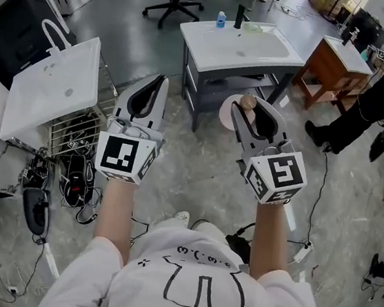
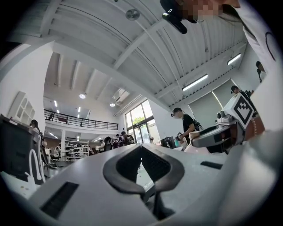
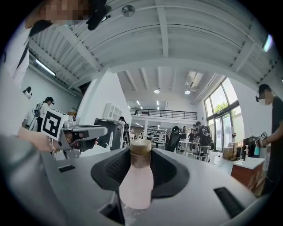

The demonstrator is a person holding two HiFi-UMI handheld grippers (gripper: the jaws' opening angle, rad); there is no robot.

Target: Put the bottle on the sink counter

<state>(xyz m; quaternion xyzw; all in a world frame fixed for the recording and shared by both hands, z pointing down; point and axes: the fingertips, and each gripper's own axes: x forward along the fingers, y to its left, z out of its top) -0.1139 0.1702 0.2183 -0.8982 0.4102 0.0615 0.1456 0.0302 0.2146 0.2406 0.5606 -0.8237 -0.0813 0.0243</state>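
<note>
Pinching bottle (image 3: 136,185), right gripper (image 3: 140,149) fingers (image 3: 174,170) part-open; left gripper (image 2: 141,148) fingers (image 2: 121,170) together.

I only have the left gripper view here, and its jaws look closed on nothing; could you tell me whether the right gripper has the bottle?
Observer: Yes. In its own view the right gripper is closed on a pale pink bottle with a brown cap, held upright.
Operator: Thank you. Where is the sink counter?
Observer: In the head view the white sink counter stands ahead, farther away than the held bottle.
Operator: Is anything on it already?
Observer: A small blue bottle and a dark upright item, perhaps the tap, stand at its back edge.
</note>
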